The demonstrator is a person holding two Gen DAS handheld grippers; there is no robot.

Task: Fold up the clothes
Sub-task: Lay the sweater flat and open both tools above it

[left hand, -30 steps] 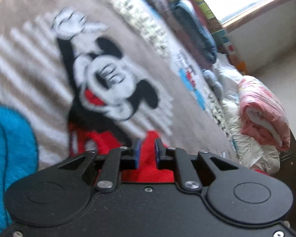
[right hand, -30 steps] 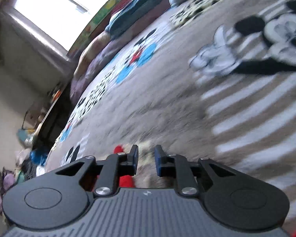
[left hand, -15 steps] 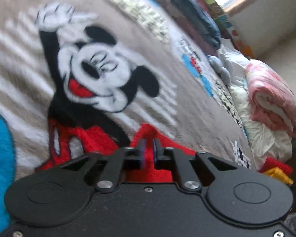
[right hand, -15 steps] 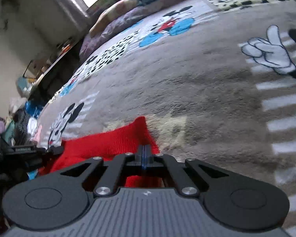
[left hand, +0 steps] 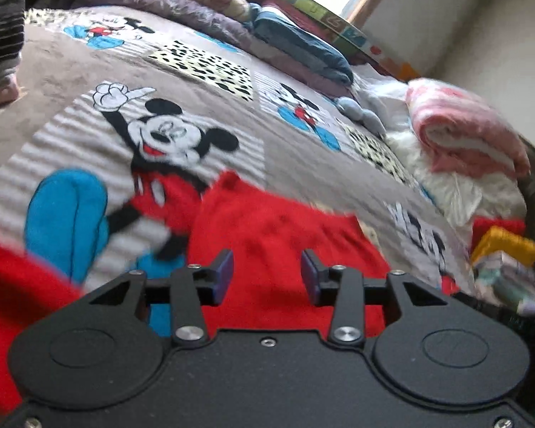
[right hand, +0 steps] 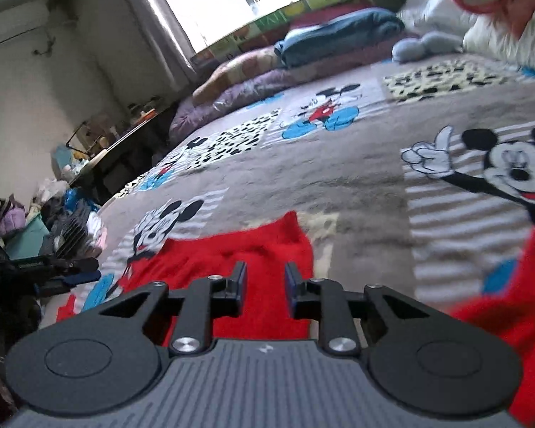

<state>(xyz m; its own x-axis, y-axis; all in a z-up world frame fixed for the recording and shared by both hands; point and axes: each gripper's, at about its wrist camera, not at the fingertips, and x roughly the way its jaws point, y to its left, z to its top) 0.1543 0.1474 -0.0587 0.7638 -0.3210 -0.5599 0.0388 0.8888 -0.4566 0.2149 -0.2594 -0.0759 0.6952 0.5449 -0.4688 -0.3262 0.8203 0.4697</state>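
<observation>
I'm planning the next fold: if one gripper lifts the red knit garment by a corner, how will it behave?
The red knit garment lies rumpled on the fleece blanket, so it will probably drape and sag. It looks thin, likely light. Its fuzzy knit may cling to the fleece rather than slide.

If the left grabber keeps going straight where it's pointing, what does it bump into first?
Most likely the red garment lying on the cartoon blanket. The left gripper points down at it, open after just letting go. How far off is unclear.

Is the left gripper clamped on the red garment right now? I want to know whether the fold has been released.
No: the left gripper has open jaws, and the red garment lies on the blanket beyond them, unpinched.
</observation>
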